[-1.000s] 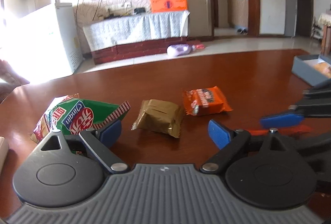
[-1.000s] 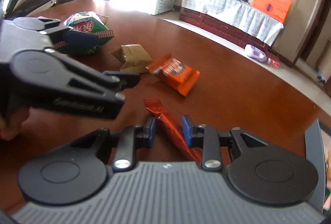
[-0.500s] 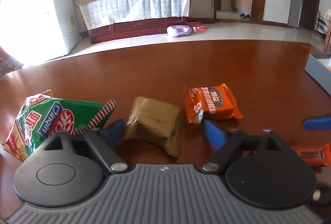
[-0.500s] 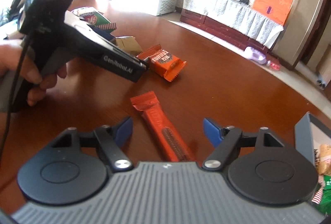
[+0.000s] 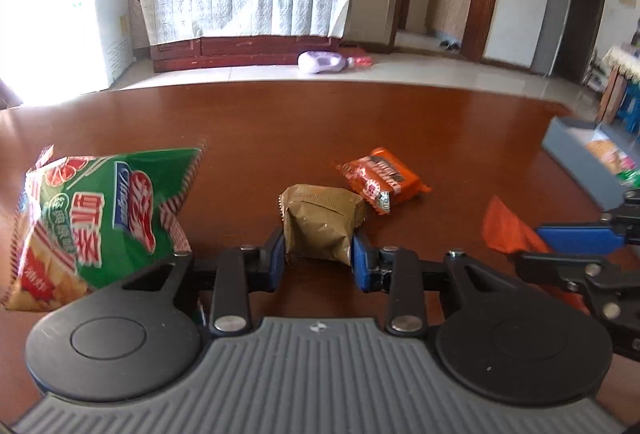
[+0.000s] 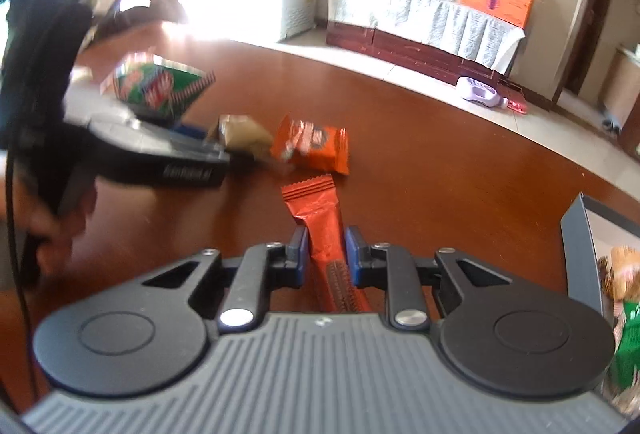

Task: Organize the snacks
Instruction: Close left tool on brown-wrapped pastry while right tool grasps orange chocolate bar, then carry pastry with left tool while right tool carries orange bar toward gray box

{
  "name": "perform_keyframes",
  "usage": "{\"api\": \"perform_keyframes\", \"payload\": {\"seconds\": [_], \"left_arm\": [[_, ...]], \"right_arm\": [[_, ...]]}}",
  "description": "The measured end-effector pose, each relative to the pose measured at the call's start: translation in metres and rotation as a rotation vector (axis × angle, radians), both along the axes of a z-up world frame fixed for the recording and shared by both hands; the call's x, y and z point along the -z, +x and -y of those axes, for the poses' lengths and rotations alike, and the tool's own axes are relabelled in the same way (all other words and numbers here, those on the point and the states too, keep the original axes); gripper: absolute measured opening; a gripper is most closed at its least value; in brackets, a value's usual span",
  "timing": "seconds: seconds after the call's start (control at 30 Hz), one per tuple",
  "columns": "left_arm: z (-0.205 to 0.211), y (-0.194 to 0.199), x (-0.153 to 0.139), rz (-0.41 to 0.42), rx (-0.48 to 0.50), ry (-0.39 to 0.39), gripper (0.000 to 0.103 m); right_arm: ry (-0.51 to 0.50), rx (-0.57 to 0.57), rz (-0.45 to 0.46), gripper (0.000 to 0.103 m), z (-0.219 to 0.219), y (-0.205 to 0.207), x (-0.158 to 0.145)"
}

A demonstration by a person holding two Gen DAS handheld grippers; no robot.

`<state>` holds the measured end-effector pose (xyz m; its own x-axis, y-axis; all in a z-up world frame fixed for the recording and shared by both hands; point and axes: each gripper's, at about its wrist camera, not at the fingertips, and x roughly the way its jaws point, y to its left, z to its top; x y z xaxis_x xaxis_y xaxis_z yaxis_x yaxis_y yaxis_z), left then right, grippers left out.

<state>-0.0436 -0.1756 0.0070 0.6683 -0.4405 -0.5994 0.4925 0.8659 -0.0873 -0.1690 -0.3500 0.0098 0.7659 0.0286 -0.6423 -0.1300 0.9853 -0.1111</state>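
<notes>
Left gripper (image 5: pixel 319 257) is closing w/ the brown packet (image 5: pixel 322 224) between its blue pads; both pads press the packet's sides, so it's gripped. The packet sits on the brown wooden worktop (image 5: pixel 320 121), about mid-view. Just right of it & a bit further off lies the orange biscuit pack (image 5: pixel 382 179), flat on the worktop, close to the packet but prob. not touching, hard to tell from this angle. The green crisp bag (image 5: pixel 100 218) lies to the left, next to the gripper's left side.

Right gripper (image 6: pixel 323 254) is closing too, nearly shut, w/ the red bar (image 6: pixel 322 222) pinched between its pads. The bar's crimped end sticks out ahead of the fingertips, pointing toward the biscuit pack; whether that end is off the worktop isn't clear. In the right wrist view the person's hand (image 6: pixel 44 226) holds the left gripper's handle, blurred.

A grey box (image 5: pixel 582 163) stands at the right edge of the worktop, well apart from the loose snacks, w/ a few packets already inside
</notes>
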Motion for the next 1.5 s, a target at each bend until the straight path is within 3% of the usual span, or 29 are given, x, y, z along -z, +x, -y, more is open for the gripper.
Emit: {"api": "perform_keyframes", "payload": {"seconds": [0.13, 0.4, 0.67, 1.5], "left_arm": [[-0.002, -0.023, -0.019, 0.042, -0.003, -0.042, 0.038], [0.025, -0.078, -0.033, 0.123, -0.033, 0.019, 0.039], [0.05, -0.121, -0.046, 0.134, -0.031, -0.007, 0.039], [0.17, -0.179, -0.063, 0.157, 0.091, -0.007, 0.039]], "right_arm": [[0.038, 0.029, 0.043, 0.023, -0.003, -0.012, -0.009], [0.091, 0.085, 0.148, 0.023, 0.004, -0.052, -0.03], [0.103, 0.132, 0.206, 0.023, 0.028, -0.076, -0.053], [0.085, 0.24, 0.251, 0.023, 0.093, -0.136, -0.07]]}}
